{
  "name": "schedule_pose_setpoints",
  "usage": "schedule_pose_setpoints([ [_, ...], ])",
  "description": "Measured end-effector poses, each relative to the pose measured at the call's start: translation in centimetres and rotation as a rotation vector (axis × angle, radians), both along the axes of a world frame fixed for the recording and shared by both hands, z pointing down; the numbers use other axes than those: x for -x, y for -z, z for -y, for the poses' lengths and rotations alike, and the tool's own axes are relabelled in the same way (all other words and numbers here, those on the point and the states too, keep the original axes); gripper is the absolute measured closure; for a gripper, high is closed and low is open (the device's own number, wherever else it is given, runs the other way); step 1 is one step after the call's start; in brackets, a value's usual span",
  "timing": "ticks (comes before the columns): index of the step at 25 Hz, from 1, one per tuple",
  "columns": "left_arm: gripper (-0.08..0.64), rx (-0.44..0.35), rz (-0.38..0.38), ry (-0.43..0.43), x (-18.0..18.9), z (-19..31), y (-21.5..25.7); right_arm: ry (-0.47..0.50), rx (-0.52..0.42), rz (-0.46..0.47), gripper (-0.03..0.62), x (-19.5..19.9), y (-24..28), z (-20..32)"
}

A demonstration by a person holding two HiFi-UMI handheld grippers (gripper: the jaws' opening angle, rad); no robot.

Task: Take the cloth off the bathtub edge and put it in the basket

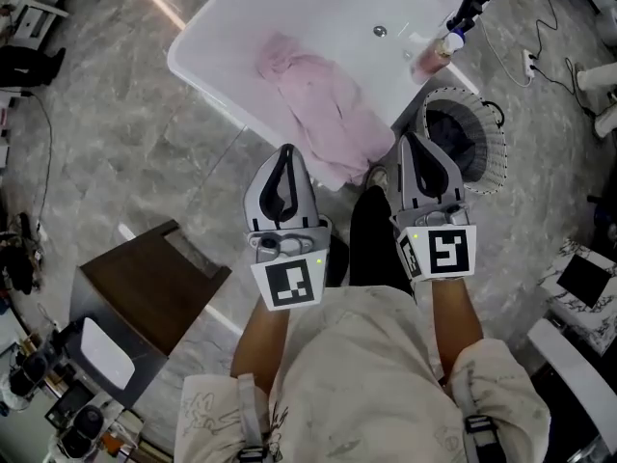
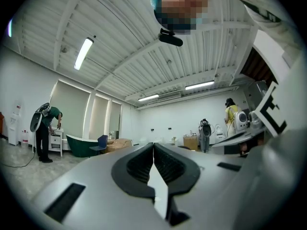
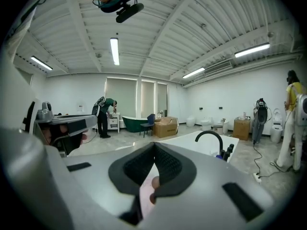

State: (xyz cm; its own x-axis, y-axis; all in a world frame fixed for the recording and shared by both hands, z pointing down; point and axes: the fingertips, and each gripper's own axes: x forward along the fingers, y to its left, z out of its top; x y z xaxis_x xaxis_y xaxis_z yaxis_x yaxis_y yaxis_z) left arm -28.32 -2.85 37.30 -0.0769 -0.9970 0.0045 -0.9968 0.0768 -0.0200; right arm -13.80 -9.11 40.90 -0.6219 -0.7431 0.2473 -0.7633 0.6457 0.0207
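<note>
Both claws are clenched and empty: the left claw shows its jaws pressed together at the tips with nothing between them, and the right claw stands the same. We hold them side by side just short of the bathtub. The pink cloth lies across the near edge of the bathtub, one end draped over that edge toward us and the rest spread inside. The basket stands on the floor beside the right end of that edge. If we advance with the jaws closed, we judge they would push the cloth into the bathtub rather than take it. A pinch on a single fold may leave a long tail. That tail could sweep the bottle by the faucet, or catch on the basket rim and hang outside.
</note>
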Motion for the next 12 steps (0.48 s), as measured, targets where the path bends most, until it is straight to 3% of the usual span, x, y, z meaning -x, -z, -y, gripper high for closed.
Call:
schedule_pose_setpoints([
  [12,0.557,0.155,-0.021,0.031,-0.5,5.6,-11.6,0.107,0.178,-0.140,0.601,1.4,-14.1,4.5],
])
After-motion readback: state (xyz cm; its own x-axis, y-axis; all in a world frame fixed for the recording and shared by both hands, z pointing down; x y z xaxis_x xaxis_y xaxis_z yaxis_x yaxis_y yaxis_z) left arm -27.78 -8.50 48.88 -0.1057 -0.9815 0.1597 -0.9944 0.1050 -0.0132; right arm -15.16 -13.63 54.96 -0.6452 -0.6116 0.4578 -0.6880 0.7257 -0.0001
